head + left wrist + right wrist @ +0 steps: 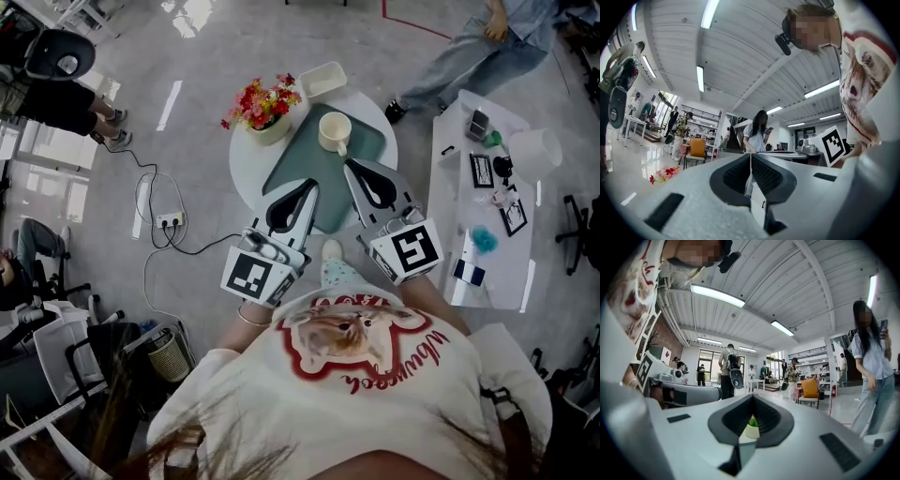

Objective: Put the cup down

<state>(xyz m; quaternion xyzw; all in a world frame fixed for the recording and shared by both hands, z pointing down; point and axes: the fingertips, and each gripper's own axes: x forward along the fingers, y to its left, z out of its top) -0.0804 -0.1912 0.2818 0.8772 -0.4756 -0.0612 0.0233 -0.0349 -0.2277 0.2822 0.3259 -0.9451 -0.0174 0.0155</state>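
A cream cup [335,131] stands upright on the green tray [314,173] on the round white table [246,164]; nothing touches it. My left gripper [308,188] hovers over the tray's near left part, jaws closed together with nothing between them. My right gripper [352,169] is just near-right of the cup, also shut and empty. In the left gripper view the gripper [750,157] points out across the room. In the right gripper view the gripper [752,398] does the same. The cup shows in neither gripper view.
A pot of red and yellow flowers [265,106] and a white box [322,79] stand at the table's far edge. A cluttered white side table [487,202] is at the right, a seated person [473,52] beyond it. A power strip [170,221] with cable lies left.
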